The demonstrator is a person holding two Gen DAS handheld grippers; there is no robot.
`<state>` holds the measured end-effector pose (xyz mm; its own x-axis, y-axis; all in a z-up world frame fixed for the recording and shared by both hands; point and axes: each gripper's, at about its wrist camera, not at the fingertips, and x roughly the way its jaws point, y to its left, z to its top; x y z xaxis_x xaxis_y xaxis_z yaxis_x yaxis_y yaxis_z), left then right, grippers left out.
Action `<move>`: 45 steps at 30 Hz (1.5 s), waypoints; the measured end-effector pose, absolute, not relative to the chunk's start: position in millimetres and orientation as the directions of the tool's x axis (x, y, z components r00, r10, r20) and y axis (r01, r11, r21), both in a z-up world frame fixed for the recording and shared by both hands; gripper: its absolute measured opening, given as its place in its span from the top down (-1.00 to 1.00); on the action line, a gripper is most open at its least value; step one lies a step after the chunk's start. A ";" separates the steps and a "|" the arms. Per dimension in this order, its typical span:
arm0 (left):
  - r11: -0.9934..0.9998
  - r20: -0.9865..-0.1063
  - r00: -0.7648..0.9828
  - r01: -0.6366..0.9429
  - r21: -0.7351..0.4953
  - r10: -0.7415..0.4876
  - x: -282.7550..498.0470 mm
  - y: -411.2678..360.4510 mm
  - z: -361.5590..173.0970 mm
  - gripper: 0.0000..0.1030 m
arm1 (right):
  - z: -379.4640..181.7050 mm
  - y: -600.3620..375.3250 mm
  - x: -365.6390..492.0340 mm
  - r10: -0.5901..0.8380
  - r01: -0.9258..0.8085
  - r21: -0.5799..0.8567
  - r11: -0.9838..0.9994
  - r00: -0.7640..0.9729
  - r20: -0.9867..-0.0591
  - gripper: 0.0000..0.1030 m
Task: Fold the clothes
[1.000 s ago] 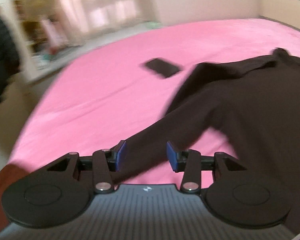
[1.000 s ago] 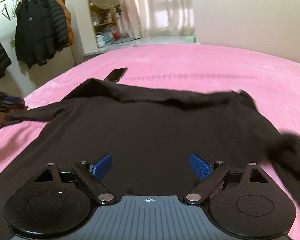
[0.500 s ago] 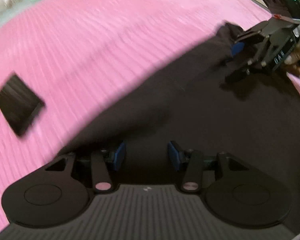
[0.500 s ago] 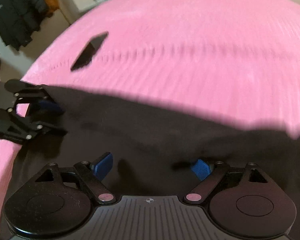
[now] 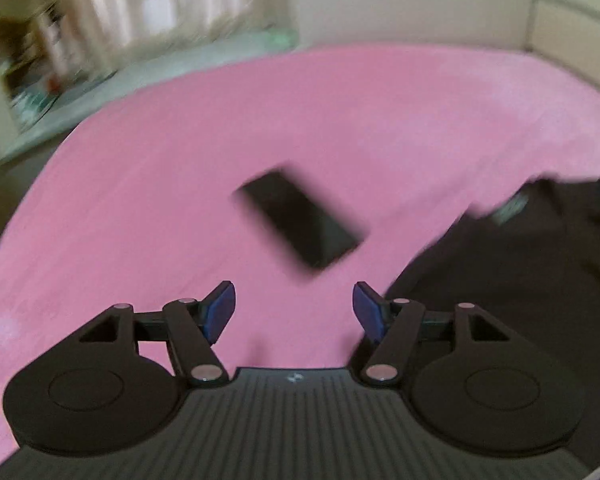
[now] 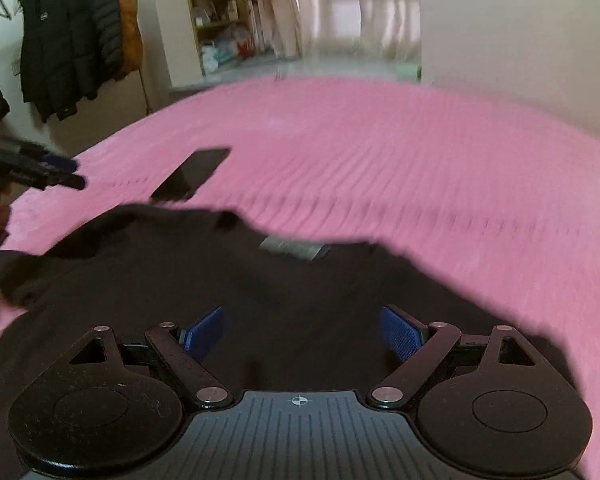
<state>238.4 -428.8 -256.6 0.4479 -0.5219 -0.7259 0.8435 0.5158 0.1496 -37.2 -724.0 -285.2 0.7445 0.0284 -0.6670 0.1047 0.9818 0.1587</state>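
A dark brown long-sleeved top (image 6: 260, 292) lies on the pink bed; its collar with a grey label (image 6: 292, 249) faces away. In the left wrist view the top (image 5: 520, 280) fills the right side. My left gripper (image 5: 294, 312) is open and empty above the pink bedspread, just left of the top's edge. My right gripper (image 6: 302, 334) is open and empty above the top's body. The left gripper also shows at the far left of the right wrist view (image 6: 40, 172).
A black phone (image 5: 300, 220) lies on the pink bedspread (image 5: 140, 220) just beyond the top; it also shows in the right wrist view (image 6: 192, 174). Dark coats (image 6: 72, 40) hang at the left wall. Shelves and curtains stand beyond the bed.
My left gripper opened wider and moved left off the top onto bare bedspread. Both views swung up from the garment. The top now lies folded shorter, collar showing.
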 end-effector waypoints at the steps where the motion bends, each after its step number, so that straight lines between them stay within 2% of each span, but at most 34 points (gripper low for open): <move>1: 0.533 -0.742 0.466 0.828 0.174 -0.483 243.3 -407.8 -257.7 -0.19 | -284.5 -714.1 -40.2 0.044 0.107 0.176 0.979 0.728 -0.684 -0.71; 7: 0.597 -0.860 0.458 0.762 0.250 -0.224 256.0 -297.6 -271.8 -0.19 | -276.5 -647.2 -72.9 0.125 0.164 0.286 0.944 0.625 -0.771 -0.71; 10: 0.605 -0.876 0.454 0.747 0.274 -0.164 242.7 -250.0 -271.1 -0.19 | -265.7 -612.8 -86.3 0.147 0.175 0.294 0.940 0.568 -0.810 -0.71; 14: 0.607 -0.885 0.444 0.745 0.276 -0.142 218.8 -199.1 -255.8 -0.19 | -237.9 -573.9 -92.0 0.162 0.190 0.297 0.936 0.515 -0.842 -0.71; 22: 0.379 -0.846 0.522 0.808 0.451 -0.109 162.2 -140.9 -235.4 -0.17 | -173.1 -509.5 -82.6 0.161 0.172 0.282 0.944 0.506 -0.847 -0.71; 31: 0.254 -0.807 0.587 0.791 0.557 -0.060 145.0 -129.6 -213.8 -0.16 | -143.8 -480.6 -73.0 0.234 0.124 0.347 0.930 0.529 -0.816 -0.71; 34: 0.223 -0.789 0.613 0.776 0.590 -0.046 150.1 -128.6 -211.6 -0.06 | -140.7 -465.5 -61.8 0.259 0.090 0.357 0.930 0.529 -0.808 -0.71; 40: 0.092 -0.778 0.622 0.783 0.615 -0.094 179.3 -127.6 -239.3 0.13 | -143.2 -429.4 -28.4 0.248 0.006 0.295 0.956 0.523 -0.815 -0.71; 45: -0.074 -0.793 0.592 0.793 0.605 -0.140 215.5 -126.3 -290.0 0.21 | -177.1 -410.6 15.5 0.194 0.069 0.262 0.963 0.497 -0.845 -0.71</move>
<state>215.5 -126.3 -290.0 0.5923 -0.1400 -0.7935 0.7928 -0.0742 0.6049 15.5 -410.6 -177.1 0.4974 0.1945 -0.8454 0.0690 0.9626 0.2620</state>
